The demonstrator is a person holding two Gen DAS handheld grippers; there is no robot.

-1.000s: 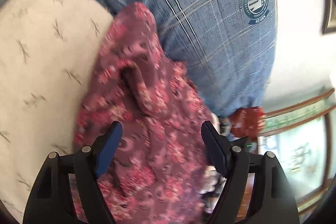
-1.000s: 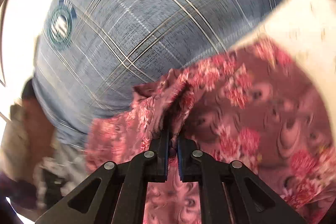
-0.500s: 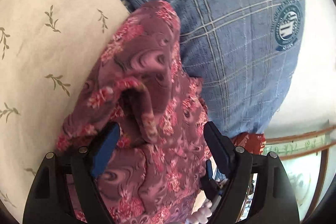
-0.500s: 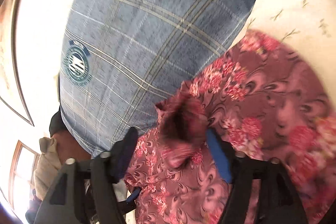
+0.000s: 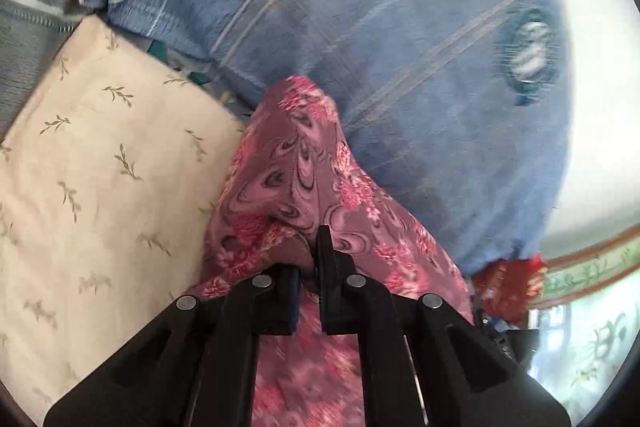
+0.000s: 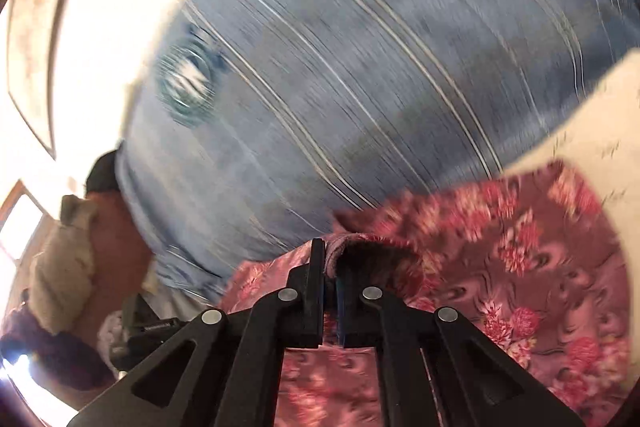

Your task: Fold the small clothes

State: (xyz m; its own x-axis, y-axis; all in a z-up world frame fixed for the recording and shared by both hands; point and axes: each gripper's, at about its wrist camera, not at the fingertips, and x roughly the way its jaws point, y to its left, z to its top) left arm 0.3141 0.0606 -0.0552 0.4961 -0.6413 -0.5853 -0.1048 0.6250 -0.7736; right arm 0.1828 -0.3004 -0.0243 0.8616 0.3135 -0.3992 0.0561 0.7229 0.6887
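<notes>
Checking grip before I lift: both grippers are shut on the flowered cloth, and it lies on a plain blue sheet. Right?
Not quite. Both the left gripper and right gripper are shut on the flowered cloth, but the left wrist view shows it on a cream sheet with leaf sprigs.

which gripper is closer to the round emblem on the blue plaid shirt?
Hard to separate. Left gripper and right gripper both pinch the floral garment, below the emblem.
</notes>
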